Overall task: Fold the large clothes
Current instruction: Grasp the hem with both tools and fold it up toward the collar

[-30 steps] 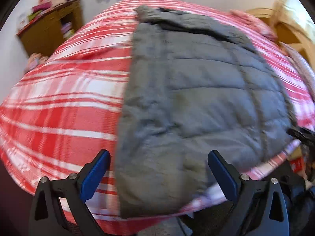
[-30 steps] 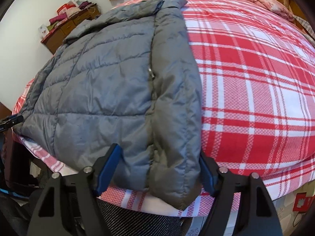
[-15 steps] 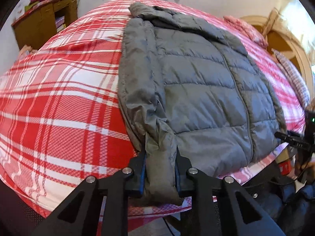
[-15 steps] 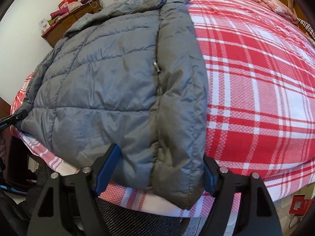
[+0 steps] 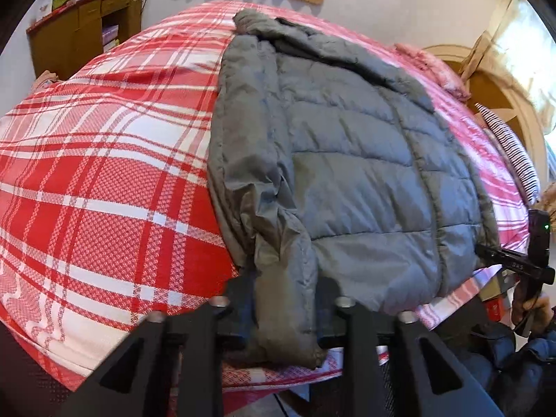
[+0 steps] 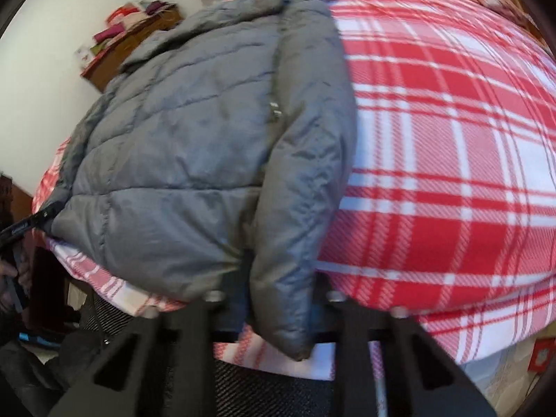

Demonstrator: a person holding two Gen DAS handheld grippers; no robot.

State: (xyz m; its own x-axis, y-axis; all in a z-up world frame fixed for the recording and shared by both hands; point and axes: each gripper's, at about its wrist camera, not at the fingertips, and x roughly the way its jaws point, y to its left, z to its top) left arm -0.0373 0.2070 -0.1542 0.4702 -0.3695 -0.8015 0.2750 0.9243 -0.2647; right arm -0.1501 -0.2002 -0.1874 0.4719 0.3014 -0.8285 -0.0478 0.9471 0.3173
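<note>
A grey quilted puffer jacket (image 5: 365,173) lies flat on a bed, collar at the far end, hem at the near edge. It also fills the left of the right wrist view (image 6: 194,146). My left gripper (image 5: 285,309) is shut on the cuff of the jacket's left sleeve (image 5: 288,312) at the near bed edge. My right gripper (image 6: 281,305) is shut on the cuff of the right sleeve (image 6: 285,295), which hangs over the bed edge. The other gripper's tip shows at the far hem corner in each view.
The bed carries a red and white plaid cover (image 5: 104,180), seen also in the right wrist view (image 6: 434,173). A wooden cabinet (image 5: 83,31) with folded clothes stands at the far left wall. A pink pillow (image 5: 434,66) lies at the far right.
Both grippers were open a second ago. The left one closed on the left sleeve cuff first, then the right one closed on the right sleeve cuff. Both cuffs are now slightly lifted.
</note>
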